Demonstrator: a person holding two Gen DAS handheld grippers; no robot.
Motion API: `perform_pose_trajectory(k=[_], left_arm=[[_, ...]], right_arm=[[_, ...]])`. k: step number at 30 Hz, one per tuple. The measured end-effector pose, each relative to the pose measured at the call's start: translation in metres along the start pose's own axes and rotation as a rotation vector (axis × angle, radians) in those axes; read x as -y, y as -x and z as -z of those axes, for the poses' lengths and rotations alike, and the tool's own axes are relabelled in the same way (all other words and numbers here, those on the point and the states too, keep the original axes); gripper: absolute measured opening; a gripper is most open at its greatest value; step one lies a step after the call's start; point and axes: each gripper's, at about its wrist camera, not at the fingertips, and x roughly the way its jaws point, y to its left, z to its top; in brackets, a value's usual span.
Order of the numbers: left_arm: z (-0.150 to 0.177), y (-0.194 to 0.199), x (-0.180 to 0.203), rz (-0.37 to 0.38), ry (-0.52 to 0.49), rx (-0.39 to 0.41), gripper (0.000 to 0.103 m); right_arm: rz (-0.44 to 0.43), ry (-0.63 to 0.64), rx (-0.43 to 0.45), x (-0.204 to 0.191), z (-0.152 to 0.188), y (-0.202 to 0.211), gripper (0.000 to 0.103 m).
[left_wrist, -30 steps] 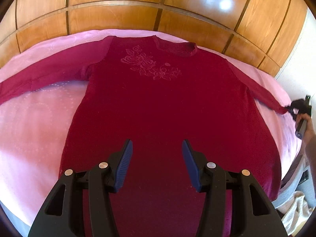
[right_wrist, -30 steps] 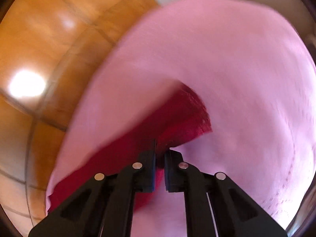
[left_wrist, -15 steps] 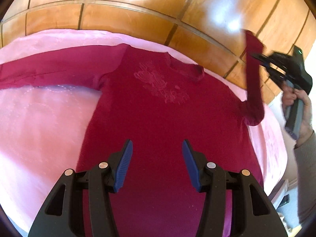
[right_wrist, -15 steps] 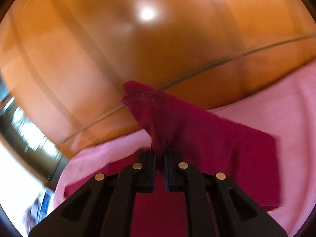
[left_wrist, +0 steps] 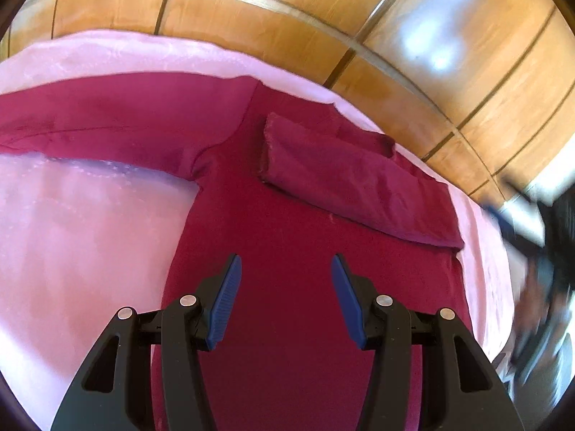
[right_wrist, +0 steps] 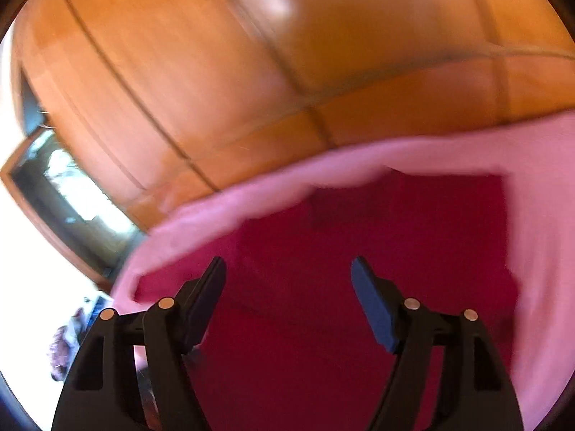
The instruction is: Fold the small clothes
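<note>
Two tools hang over the bed [left_wrist: 82, 222]: left tool [left_wrist: 284, 296] half spread and empty above the red top [left_wrist: 287, 237]; right tool [right_wrist: 287, 298] opening, nothing between. Beyond, one sleeve [left_wrist: 352, 186] lies folded across the chest; next, fold the far sleeve [left_wrist: 107, 111] equally flat

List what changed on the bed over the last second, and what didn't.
The right hand-held gripper carried the right sleeve up and over onto the sweater's chest, then let go; its jaws are opening, empty. The left sleeve stays spread out on the pink sheet, and the left hand-held gripper stays open.
</note>
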Motion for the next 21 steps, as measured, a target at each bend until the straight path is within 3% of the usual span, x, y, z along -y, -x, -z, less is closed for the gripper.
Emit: perform_pose_trajectory(k=[4, 7, 13, 15, 17, 19, 21], left_arm=[[-0.025, -0.025, -0.001, -0.002, 0.019, -0.009, 0.051], [-0.046, -0.046, -0.001, -0.004, 0.047, -0.023, 0.051], [-0.075, -0.082, 0.004, -0.048, 0.031, -0.031, 0.051], [-0.081, -0.097, 0.002, -0.053, 0.041, -0.051, 0.04], [-0.086, -0.102, 0.005, -0.074, 0.013, -0.046, 0.008], [-0.092, -0.092, 0.011, -0.06, -0.025, 0.017, 0.007], [-0.098, -0.08, 0.016, -0.05, -0.04, 0.074, 0.007]], right_arm=[[0.113, -0.129, -0.033, 0.067, 0.039, 0.037, 0.074], [0.166, -0.213, 0.0, 0.1, 0.051, 0.061, 0.074], [0.153, -0.188, 0.035, 0.098, 0.031, 0.058, 0.073], [0.153, -0.151, 0.036, 0.091, 0.018, 0.038, 0.073], [0.146, -0.123, 0.028, 0.082, 0.007, 0.023, 0.072], [0.149, -0.088, 0.028, 0.073, -0.006, 0.003, 0.072], [0.205, -0.024, 0.024, 0.068, -0.019, -0.019, 0.071]])
